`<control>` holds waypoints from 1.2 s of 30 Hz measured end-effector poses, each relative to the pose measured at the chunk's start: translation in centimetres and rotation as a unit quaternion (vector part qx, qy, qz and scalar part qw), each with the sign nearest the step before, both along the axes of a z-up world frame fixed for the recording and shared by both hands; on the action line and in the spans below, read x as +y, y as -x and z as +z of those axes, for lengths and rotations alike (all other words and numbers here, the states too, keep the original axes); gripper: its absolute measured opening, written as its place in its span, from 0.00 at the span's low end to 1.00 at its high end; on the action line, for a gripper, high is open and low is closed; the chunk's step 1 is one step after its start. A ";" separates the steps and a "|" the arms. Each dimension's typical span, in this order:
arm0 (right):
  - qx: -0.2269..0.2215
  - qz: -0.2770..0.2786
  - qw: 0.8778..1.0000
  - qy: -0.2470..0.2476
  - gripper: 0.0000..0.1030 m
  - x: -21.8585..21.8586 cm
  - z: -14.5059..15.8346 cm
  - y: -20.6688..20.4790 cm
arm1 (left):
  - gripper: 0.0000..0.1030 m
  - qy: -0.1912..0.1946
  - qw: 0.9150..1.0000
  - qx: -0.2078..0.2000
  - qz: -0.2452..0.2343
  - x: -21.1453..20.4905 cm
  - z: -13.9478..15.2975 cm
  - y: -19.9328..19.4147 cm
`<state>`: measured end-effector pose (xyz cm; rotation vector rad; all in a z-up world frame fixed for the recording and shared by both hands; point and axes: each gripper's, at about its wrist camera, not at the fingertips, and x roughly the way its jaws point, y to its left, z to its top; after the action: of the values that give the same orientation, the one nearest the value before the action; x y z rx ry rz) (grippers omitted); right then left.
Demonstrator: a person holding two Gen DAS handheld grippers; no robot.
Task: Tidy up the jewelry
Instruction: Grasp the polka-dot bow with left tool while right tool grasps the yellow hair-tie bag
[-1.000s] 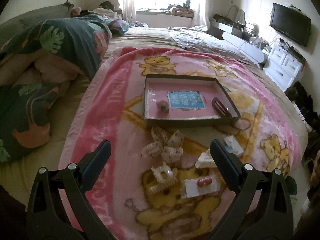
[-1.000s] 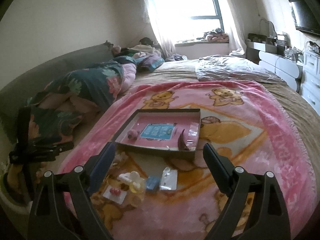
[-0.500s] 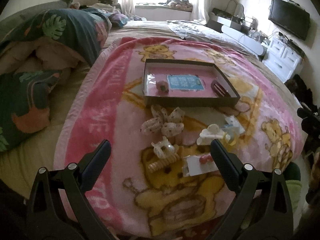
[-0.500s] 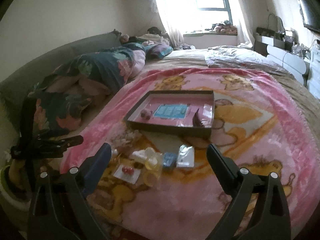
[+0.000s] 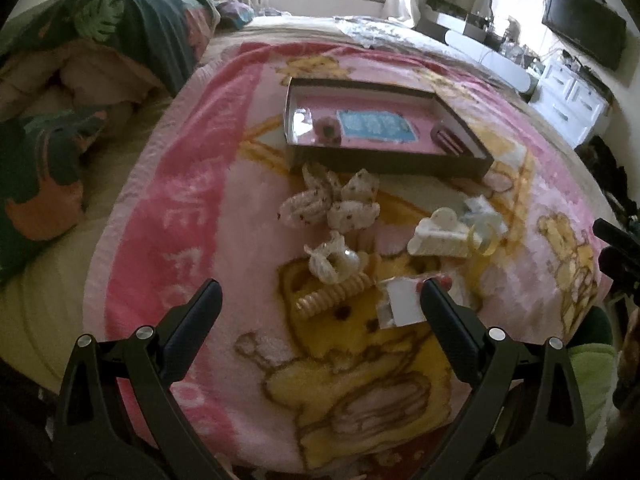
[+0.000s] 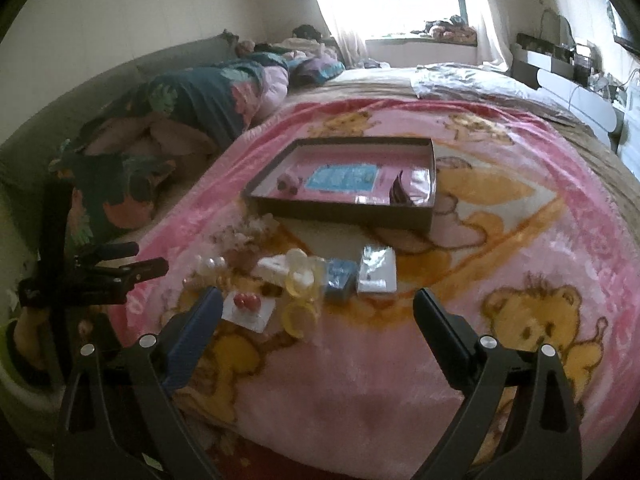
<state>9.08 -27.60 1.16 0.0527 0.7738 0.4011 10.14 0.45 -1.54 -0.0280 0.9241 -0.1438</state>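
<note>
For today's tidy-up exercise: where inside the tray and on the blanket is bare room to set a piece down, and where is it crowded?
Inside the tray, bare floor lies between the blue card and the dark case. The blanket is bare nearer than the clutter. It is crowded in front of the tray, around the bow, white claw clip and earring card.

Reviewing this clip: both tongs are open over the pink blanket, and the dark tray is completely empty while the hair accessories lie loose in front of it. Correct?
Not quite. The tray is not empty: the left wrist view shows a blue card, a small pink item and a dark striped clip inside. The rest holds: left tongs and right tongs are open, with accessories loose in front.
</note>
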 end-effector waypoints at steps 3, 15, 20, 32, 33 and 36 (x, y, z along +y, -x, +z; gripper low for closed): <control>0.015 0.003 1.000 0.005 0.92 0.4 -1.2 -0.5 | 0.90 0.004 1.000 0.006 -0.001 0.1 -0.5 -0.2; 0.071 0.019 0.997 0.015 0.92 3.5 -6.0 -3.1 | 0.90 0.013 1.000 0.029 -0.002 0.0 -2.0 -3.4; 0.091 0.012 0.996 0.005 0.83 4.4 -7.5 -4.6 | 0.90 0.017 0.999 0.046 0.000 0.0 -2.9 -5.8; 0.119 -0.008 0.992 -0.038 0.33 3.4 -9.4 -6.8 | 0.90 0.020 0.997 0.070 -0.002 -0.3 -4.6 -10.7; 0.118 -0.012 0.992 -0.040 0.32 3.0 -9.3 -6.6 | 0.90 0.018 0.997 0.074 -0.002 -0.3 -4.9 -11.0; 0.113 -0.018 0.992 -0.044 0.32 2.0 -9.2 -6.1 | 0.82 0.013 0.997 0.078 -0.008 -0.7 -5.5 -11.6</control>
<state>15.18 -25.59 -8.00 0.1965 0.9767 0.3989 21.71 -0.28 -7.07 -0.0564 1.0789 -0.1695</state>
